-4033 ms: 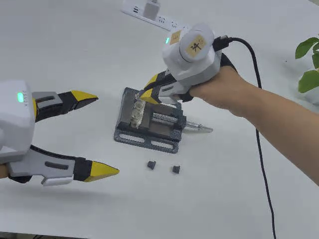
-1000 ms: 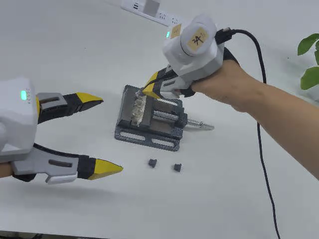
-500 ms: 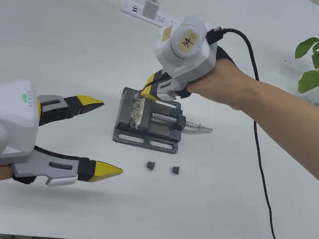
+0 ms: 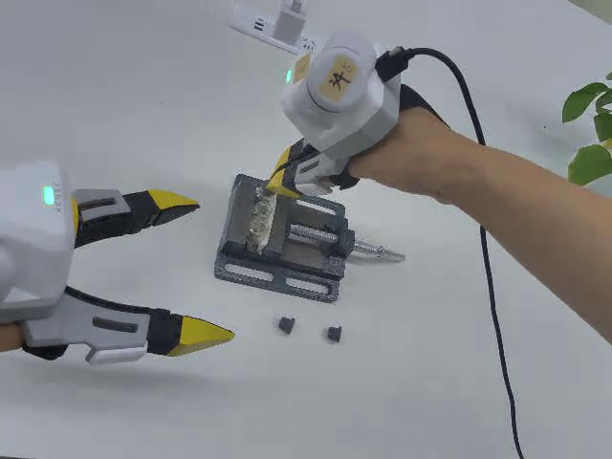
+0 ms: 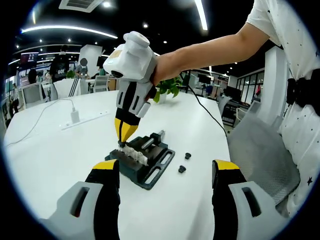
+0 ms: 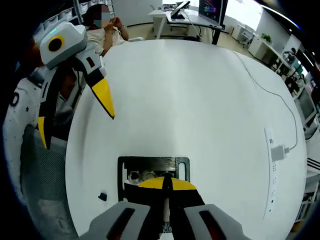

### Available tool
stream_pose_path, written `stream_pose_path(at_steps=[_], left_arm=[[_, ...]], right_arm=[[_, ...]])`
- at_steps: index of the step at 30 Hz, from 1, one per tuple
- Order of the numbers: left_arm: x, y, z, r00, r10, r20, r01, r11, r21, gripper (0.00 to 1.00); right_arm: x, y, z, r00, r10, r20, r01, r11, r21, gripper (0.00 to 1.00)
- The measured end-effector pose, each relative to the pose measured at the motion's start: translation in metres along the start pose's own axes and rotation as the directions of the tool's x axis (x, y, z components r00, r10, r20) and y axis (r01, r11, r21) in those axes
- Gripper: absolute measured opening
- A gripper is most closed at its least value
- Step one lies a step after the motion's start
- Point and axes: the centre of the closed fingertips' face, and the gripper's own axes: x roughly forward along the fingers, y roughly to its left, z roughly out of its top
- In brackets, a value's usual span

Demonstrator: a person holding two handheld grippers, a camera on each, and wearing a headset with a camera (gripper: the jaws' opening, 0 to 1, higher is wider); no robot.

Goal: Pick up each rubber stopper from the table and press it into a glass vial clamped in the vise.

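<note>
Here, in the head view, the right gripper (image 4: 276, 182) is pointing down from the upper centre of the frame. Its yellow-tipped jaws are pressing together just over the glass vials (image 4: 258, 218). Whether anything small is sitting between the tips is impossible to tell.

The vials are standing upright in the dark vise (image 4: 277, 277) at centre frame, forming a short row running from top to bottom of the picture. The vise's screw (image 4: 368, 250) is lying along the vise's long axis and pointing toward the right edge.

In the right gripper view, two round vial mouths (image 6: 134, 176) are facing up at the camera, just left of the closed tips.

The left gripper (image 4: 196, 268) is hovering at lower left, well apart from the vise. Its jaws are spreading wide and gripping nothing.

Two black rubber stoppers (image 4: 285, 326) are lying side by side on the white table (image 4: 430, 382), just below the vise and apart from each other. They are too small to tell which way they are pointing.

A white power strip (image 4: 273, 24) is lying at the top edge.
</note>
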Motion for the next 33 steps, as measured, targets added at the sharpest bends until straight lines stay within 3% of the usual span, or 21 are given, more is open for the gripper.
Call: stream_pose_path(at_steps=[26,33], left_arm=[[0.0011,0.0021,0.0034,0.9999,0.004,0.010,-0.004,1.000,0.000,0.72],[0.0009,0.0039,0.0037,0.9999,0.007,0.010,-0.007,1.000,-0.002,0.72]], right_arm=[[-0.0013,0.0065,-0.0038,0.9982,0.009,-0.060,-0.010,1.000,-0.013,0.00],[0.0037,-0.0008,-0.0069,0.9978,0.011,-0.066,-0.011,1.000,-0.012,0.00]])
